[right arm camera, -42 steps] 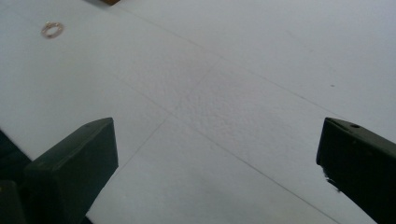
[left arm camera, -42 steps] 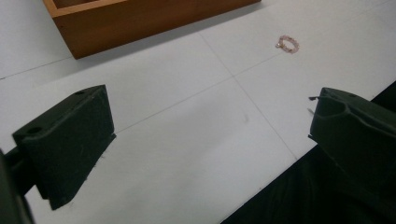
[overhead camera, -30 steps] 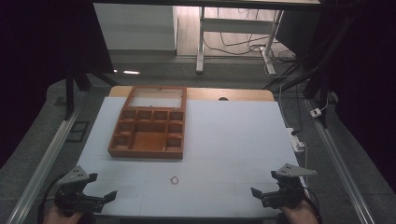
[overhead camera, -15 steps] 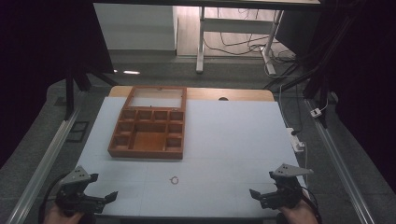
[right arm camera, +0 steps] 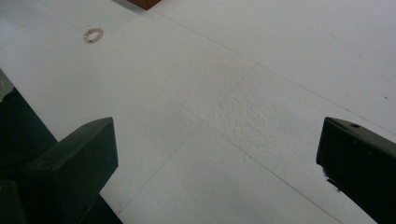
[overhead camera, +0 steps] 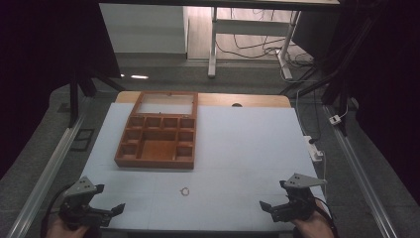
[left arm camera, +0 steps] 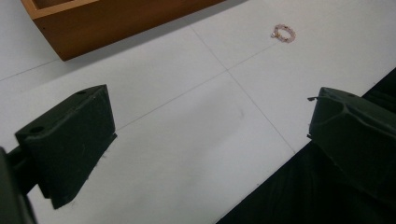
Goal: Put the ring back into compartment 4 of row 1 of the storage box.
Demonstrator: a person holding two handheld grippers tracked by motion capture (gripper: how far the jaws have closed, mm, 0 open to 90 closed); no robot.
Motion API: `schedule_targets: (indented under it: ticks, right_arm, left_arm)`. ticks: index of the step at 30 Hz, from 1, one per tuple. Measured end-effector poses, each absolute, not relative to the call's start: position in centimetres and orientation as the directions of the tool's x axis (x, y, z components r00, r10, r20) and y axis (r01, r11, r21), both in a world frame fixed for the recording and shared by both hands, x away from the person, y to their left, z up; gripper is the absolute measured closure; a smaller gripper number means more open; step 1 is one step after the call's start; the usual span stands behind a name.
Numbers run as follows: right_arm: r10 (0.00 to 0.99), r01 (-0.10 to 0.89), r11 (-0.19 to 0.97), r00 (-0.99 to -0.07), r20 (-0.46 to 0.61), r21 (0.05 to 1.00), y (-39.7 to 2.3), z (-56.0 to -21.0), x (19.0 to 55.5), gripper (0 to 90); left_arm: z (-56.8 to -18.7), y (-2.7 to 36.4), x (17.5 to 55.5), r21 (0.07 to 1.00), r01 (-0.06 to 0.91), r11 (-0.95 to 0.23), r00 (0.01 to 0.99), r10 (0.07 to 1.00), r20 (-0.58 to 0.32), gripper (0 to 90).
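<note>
So the ring (overhead camera: 184, 191) is sitting flat on the white mat (overhead camera: 247, 148), roughly at 6 o'clock from the wooden box (overhead camera: 157, 136) and well apart from it, about midway between the two grippers along the near edge. Left gripper (overhead camera: 106, 211) is down at the 7 o'clock corner and right gripper (overhead camera: 270, 207) at 5 o'clock, both with jaws spread wide and nothing in them. From the left gripper view the ring (left arm camera: 283, 33) looks beaded with a tiny charm (hard to be sure, it's small), so my guess is it's super light, a bit floppy and likely to skate on that smooth mat if you nudge it. In the right gripper view the ring (right arm camera: 93, 35) sits up at 11 o'clock. I'd come straight down and pinch across one side of the loop, not try to scoop it.
</note>
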State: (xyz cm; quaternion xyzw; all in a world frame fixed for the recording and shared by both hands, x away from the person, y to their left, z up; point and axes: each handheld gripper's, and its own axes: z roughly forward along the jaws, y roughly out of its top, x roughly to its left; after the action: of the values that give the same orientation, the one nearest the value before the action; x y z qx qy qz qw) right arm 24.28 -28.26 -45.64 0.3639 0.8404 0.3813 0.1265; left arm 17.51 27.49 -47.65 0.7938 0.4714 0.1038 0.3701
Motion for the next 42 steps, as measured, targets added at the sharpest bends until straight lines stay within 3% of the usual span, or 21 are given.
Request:
schedule_targets:
  ticks: [42]
  right_arm:
    - [0.488, 0.371, 0.540, -0.869, 0.078, 0.756, -20.8, -46.3, 25.9, 0.0]
  left_arm:
    - [-47.8, 27.7, 17.8, 0.670, 0.693, -0.268, 0.520, 0.829, -0.206, 1.2]
